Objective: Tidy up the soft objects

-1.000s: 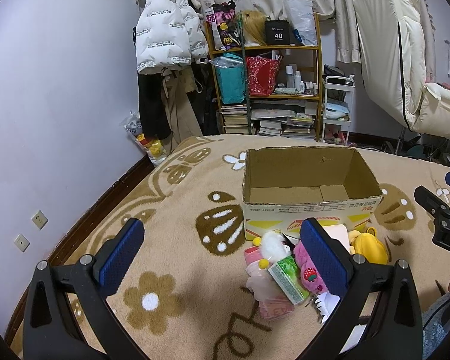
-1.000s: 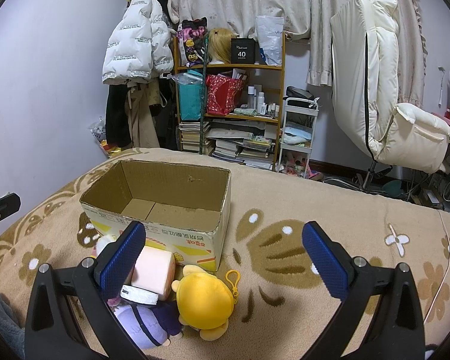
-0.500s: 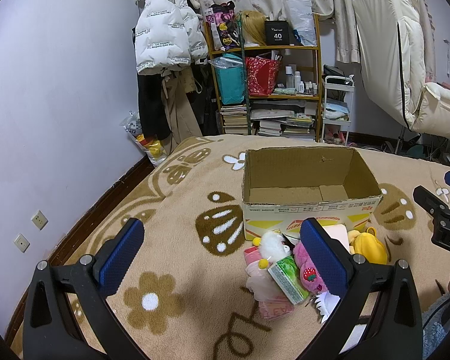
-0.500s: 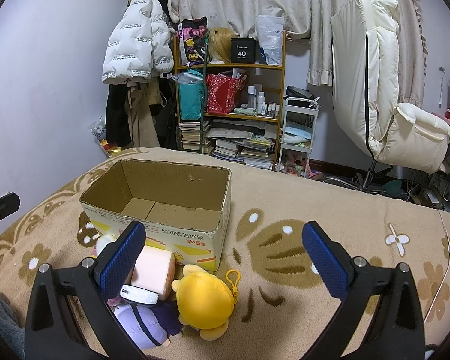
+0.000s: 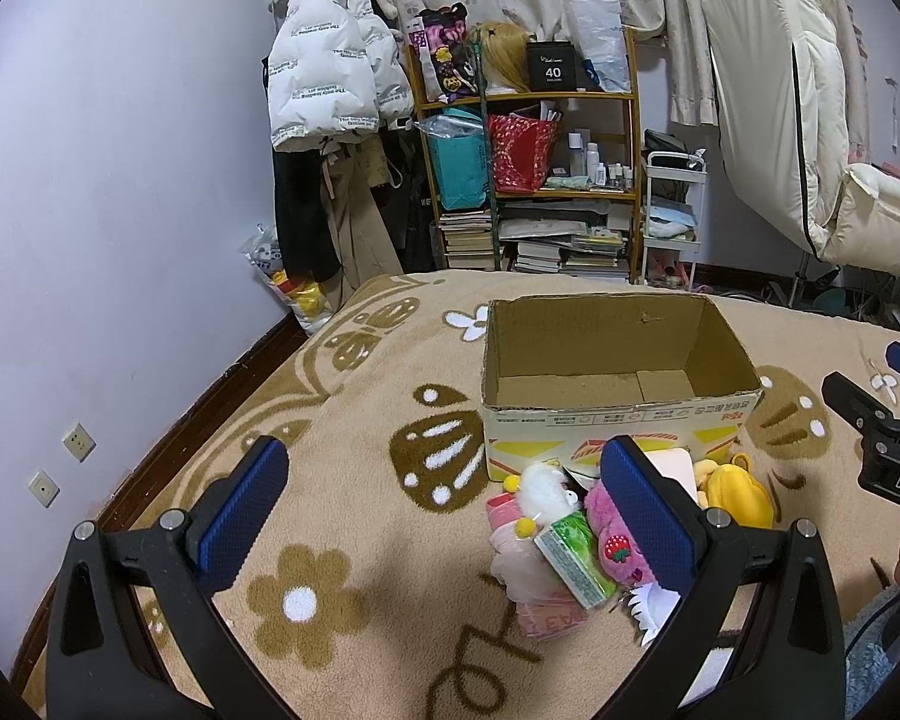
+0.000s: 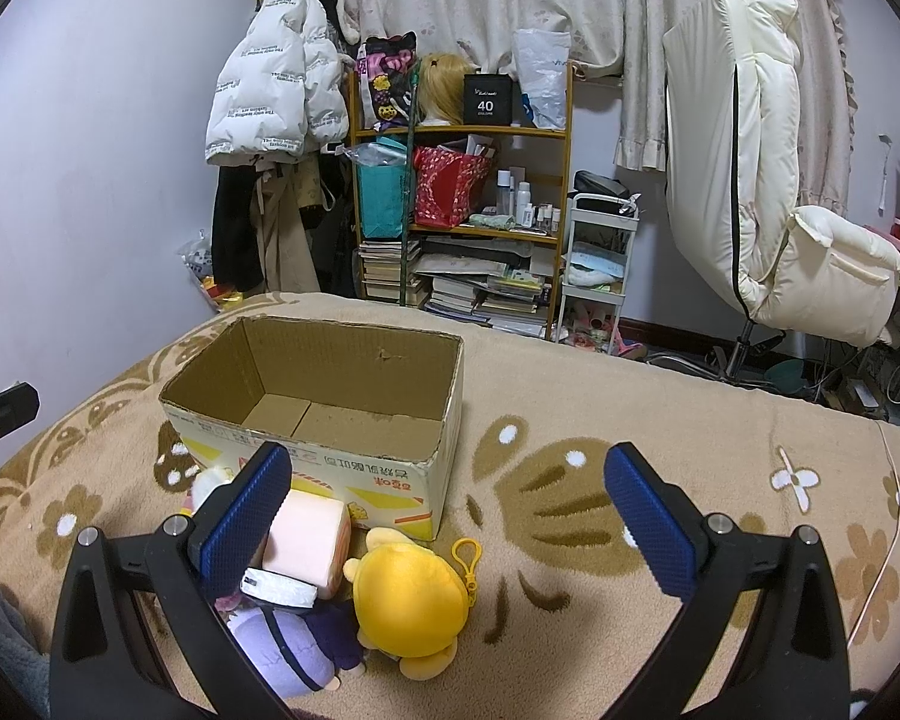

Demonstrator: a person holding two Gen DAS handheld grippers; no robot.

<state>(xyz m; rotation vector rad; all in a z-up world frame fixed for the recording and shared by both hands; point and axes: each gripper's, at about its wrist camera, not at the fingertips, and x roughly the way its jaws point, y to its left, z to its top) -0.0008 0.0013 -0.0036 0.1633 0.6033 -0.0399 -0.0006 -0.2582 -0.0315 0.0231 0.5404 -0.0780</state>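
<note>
The left gripper point(image 5: 444, 510) shows two black plastic arms tipped with ribbed blue rubber fingers point(image 5: 243, 501) spread wide apart with nothing between them, and the right gripper point(image 6: 450, 516) stands the same way, its blue fingers point(image 6: 648, 513) apart and empty above the fuzzy beige blanket with brown flower and paw prints point(image 5: 342, 480) that covers the bed. Just beyond the left gripper's right finger lies a heap of soft things: a fluffy white plush with yellow pompoms point(image 5: 543, 492), a green-and-white wrapped tissue pack point(image 5: 573, 549), a shaggy magenta plush with a strawberry patch point(image 5: 612, 531), pale pink soft items point(image 5: 522, 570) and a flat pink packet point(image 5: 551, 621) under them. In the right wrist view, a smooth pale pink block-shaped cushion point(image 6: 309, 534) sits partly behind the left finger, touching a round yellow plush with a yellow plastic clip point(image 6: 411, 597) and a lavender and dark purple plush doll point(image 6: 294, 651) nearest the camera. The heap lies against the near side of an open, rectangular brown corrugated cardboard box with yellow and red print on its white front point(image 6: 324, 414), whose inside is bare, set toward the middle of the bed. At the far edge of the bed stand a cluttered wooden shelf point(image 6: 462, 222), a hung white puffer jacket point(image 6: 270, 90) and a padded cream chair point(image 6: 744, 180).
</note>
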